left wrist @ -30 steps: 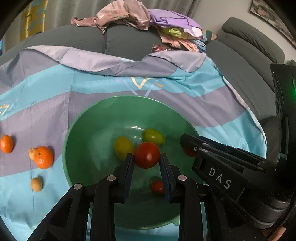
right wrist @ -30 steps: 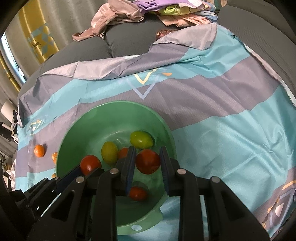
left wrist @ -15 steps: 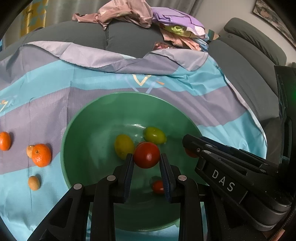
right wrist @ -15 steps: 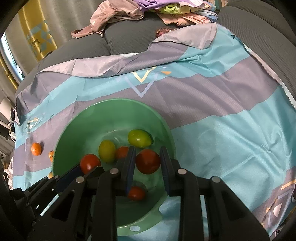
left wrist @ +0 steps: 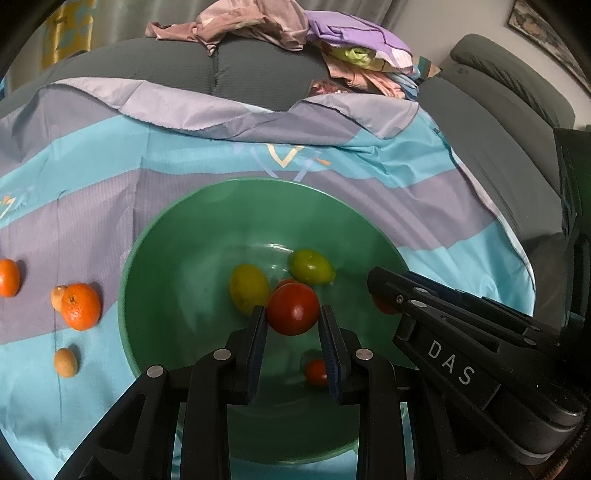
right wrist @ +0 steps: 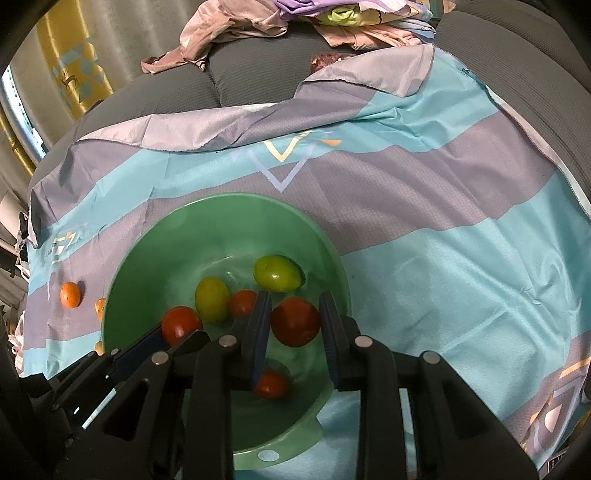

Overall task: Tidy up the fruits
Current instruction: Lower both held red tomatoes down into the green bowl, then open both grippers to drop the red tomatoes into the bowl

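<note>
Left gripper [left wrist: 293,325]: fingers [left wrist: 257,334] closed most of the way onto a red tomato [left wrist: 293,308], held by both pads above the bowl's middle. Right gripper [right wrist: 295,325]: same narrow gap, clamped on a second red tomato [right wrist: 295,321], over the right half of the bowl near its right rim. Both tomatoes near round, no readable long axis; stem ends not visible.

Green bowl [left wrist: 173,258] sits under both grippers, mouth up, tab handle with a hole at the near rim [right wrist: 268,455]. Inside: yellow-green oval fruit [left wrist: 249,288], long axis roughly near-to-far; green oval fruit [left wrist: 311,266] just right of it, long axis roughly left-right; small red tomato [right wrist: 242,302] between them; another small red tomato [right wrist: 270,384] at the near side of the floor. Left half of the bowl floor is bare green.

Bowl rests on a striped blue-and-grey cloth [right wrist: 443,258] over a grey sofa [left wrist: 258,74]. Cloth right of the bowl is open out to its right edge. Toward the left edge: orange [left wrist: 80,306] touching a small tan fruit [left wrist: 58,297], second orange [left wrist: 8,277] further left, another tan fruit [left wrist: 65,362] nearer. Pile of clothes [left wrist: 295,33] on the sofa back, beyond the cloth's far edge.
</note>
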Tool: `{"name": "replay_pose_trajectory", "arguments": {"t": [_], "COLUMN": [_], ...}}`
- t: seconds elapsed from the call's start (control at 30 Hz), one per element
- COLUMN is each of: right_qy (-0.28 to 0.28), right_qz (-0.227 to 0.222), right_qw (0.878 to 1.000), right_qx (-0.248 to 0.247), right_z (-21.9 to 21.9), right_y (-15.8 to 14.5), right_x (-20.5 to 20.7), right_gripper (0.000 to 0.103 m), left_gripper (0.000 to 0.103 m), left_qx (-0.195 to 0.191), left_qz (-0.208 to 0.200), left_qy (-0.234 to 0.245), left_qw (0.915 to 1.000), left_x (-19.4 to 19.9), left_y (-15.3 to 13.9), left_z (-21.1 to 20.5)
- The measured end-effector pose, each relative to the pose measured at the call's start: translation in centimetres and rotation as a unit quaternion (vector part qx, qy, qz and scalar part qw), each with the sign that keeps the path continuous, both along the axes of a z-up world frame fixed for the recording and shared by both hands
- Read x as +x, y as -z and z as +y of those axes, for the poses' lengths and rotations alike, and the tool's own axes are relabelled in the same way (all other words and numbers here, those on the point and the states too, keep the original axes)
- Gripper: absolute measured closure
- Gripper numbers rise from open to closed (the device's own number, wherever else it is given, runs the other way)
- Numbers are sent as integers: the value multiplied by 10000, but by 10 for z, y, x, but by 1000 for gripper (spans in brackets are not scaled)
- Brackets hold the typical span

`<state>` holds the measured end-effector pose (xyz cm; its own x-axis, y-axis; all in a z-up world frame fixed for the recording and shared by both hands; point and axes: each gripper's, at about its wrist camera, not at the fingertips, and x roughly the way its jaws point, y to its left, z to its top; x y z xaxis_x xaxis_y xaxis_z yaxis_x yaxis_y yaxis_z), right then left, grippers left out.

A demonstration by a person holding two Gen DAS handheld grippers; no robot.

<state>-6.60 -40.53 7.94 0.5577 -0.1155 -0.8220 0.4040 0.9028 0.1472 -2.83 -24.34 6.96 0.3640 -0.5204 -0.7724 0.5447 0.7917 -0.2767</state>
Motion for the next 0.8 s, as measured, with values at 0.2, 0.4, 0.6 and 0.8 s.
{"name": "replay_pose_trajectory", "arguments": {"t": [0.2,0.4,0.6,0.8], "right_qy": [21,31,46,22], "right_qz": [60,100,85,-25], "right_qw": [10000,9999,10000,10000], "right_qx": [-13,-27,13,61], "right_z": [-1,0,-2,0], "right_y": [2,2,2,-1], "right_x": [1,1,1,0], "right_gripper": [74,74,72,57], "left_gripper": [74,74,74,74], "left_qx": [10,6,47,5], "left_qz": [34,144,79,210], "left_qy": [-14,-64,-137,-172], "left_qw": [10000,9999,9999,9996], "left_x": [0,2,1,3], "left_y": [2,4,1,-3], "left_z": [-1,0,2,8]}}
